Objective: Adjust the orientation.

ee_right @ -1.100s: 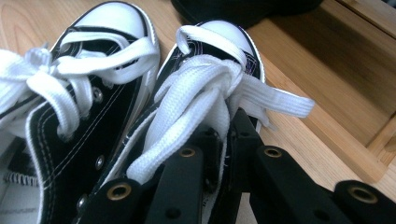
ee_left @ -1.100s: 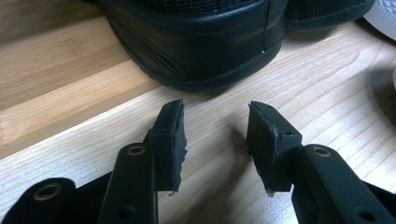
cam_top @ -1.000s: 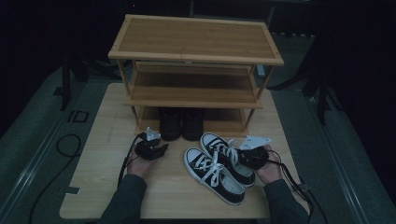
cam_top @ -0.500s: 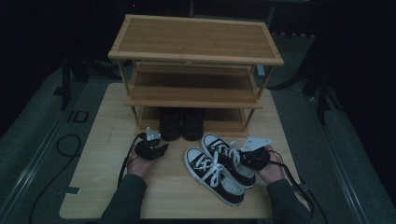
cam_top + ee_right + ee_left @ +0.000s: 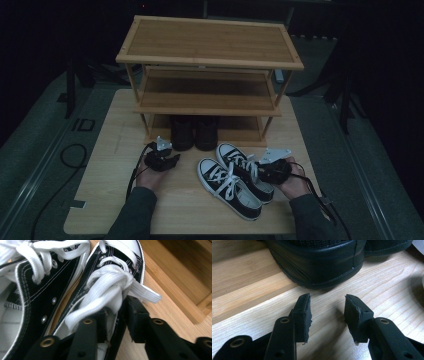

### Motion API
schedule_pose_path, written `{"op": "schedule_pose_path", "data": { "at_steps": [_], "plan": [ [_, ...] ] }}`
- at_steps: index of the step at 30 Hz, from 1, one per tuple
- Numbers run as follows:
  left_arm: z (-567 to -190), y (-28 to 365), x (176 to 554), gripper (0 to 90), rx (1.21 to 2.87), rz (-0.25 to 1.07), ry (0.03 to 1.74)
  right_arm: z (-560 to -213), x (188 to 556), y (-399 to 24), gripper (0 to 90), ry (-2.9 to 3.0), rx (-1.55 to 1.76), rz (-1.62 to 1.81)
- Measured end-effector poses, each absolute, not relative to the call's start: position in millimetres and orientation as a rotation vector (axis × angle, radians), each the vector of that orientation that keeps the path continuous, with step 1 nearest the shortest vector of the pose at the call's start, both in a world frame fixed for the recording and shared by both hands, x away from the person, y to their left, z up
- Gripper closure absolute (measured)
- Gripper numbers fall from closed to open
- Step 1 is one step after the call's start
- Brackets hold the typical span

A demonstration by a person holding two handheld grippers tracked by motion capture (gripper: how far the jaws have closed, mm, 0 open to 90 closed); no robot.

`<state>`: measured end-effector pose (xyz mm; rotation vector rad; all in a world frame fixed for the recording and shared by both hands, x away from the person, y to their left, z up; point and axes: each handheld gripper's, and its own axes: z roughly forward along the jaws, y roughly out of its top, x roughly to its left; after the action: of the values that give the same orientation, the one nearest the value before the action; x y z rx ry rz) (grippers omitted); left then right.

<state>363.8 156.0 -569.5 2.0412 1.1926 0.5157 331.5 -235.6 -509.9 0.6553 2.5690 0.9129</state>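
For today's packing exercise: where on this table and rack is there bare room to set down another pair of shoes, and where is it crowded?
Free: the rack's top and middle shelves, and the table to the left of the left gripper. Crowded: the table front, where the sneakers lie by the right gripper, and the bottom shelf's middle, taken by black shoes.
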Motion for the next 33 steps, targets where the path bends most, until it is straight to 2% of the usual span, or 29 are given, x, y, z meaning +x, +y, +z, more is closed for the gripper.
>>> {"op": "schedule_pose_path", "data": {
  "at_steps": [13, 33],
  "plan": [
    [-569, 156, 364, 56.8, 2.039, 0.510, 1.192, -494, 328, -250, 61.0, 2.618, 0.689, 0.870],
    [-570, 157, 364, 56.8, 2.036, 0.506, 1.188, -481, 328, -269, 57.1, 2.608, 0.738, 0.842]
  ]
}}
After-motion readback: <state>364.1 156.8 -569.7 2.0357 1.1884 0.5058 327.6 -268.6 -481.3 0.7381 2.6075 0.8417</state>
